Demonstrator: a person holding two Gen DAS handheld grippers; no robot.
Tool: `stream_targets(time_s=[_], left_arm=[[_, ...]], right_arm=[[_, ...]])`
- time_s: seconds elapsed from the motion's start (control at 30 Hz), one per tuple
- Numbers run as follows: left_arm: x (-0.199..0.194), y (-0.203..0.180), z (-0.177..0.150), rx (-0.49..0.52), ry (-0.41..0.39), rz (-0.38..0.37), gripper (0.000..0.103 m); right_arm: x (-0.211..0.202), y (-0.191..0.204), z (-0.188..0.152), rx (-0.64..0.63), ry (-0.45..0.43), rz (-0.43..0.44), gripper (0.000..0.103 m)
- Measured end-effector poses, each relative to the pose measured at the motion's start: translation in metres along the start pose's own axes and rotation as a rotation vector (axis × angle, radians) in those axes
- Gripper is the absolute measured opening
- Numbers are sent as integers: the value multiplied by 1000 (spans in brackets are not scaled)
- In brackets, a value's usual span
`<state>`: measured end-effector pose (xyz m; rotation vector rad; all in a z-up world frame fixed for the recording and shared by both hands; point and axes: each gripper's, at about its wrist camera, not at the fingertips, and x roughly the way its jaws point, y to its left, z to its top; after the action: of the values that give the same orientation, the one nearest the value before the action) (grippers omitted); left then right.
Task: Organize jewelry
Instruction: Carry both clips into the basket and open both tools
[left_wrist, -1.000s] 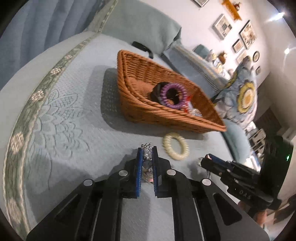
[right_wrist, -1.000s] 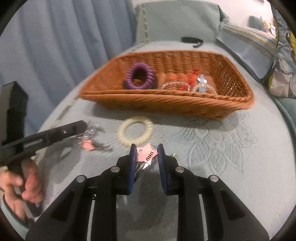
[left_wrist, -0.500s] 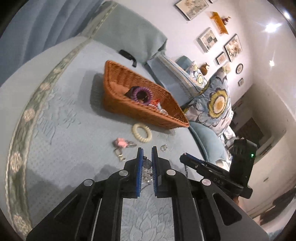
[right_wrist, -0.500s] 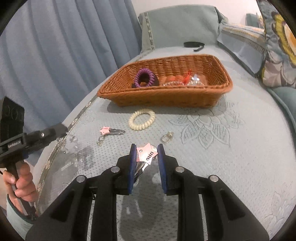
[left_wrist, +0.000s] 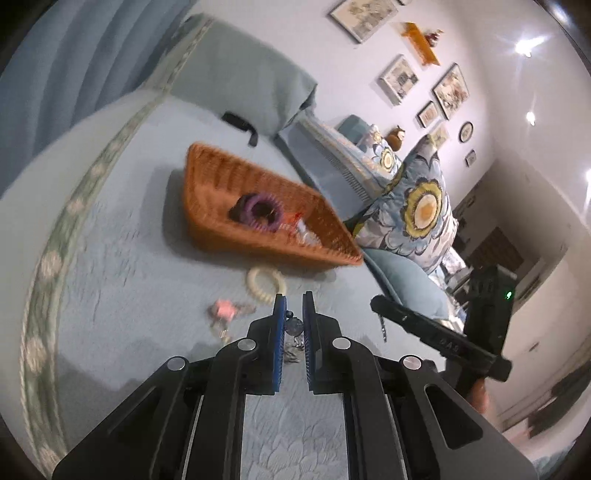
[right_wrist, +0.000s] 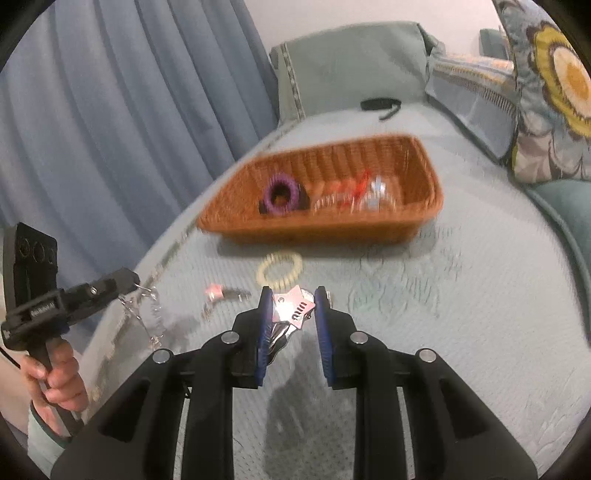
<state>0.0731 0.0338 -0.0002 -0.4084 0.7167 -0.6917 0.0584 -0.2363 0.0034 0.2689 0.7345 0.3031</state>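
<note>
Holding a pink star clip (right_wrist: 293, 306) tight, the right gripper (right_wrist: 291, 308) hangs above the bed with the left gripper (left_wrist: 293, 317) pinching a silver chain (right_wrist: 147, 314), both likely headed for the basket (right_wrist: 424, 206), where other jewelry sits

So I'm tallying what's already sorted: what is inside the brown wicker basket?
Inside the brown wicker basket lie a purple coiled hair tie on something dark, a red piece and blurred clear or silvery pieces. The near wall hides part of the floor.
</note>
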Motion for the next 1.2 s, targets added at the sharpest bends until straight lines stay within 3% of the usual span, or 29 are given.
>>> stream_targets(time_s=[0.2,0.37,0.6,0.83,1.13,1.17,1.2], left_arm=[[17,-37,40,119,-33,-3,7],[52,-51,77,161,-43,0,7],[105,-51,103,182,-33,26,7],[154,-23,101,157,7,84,7],[163,-6,89,131,50,105,8],[160,-6,89,123,49,97,9],[153,-7,90,115,40,81,18]], right_arm=[[2,-2,49,-49,-54,-42,20],[32,-7,86,-98,-54,-72,20],[87,-22,97,-125,-11,-141,20],[127,-56,97,-46,65,-159,20],[135,-57,90,-28,103,-142,21],[133,-59,91,-21,102,-135,21],[130,-59,91,-13,96,-127,21]])
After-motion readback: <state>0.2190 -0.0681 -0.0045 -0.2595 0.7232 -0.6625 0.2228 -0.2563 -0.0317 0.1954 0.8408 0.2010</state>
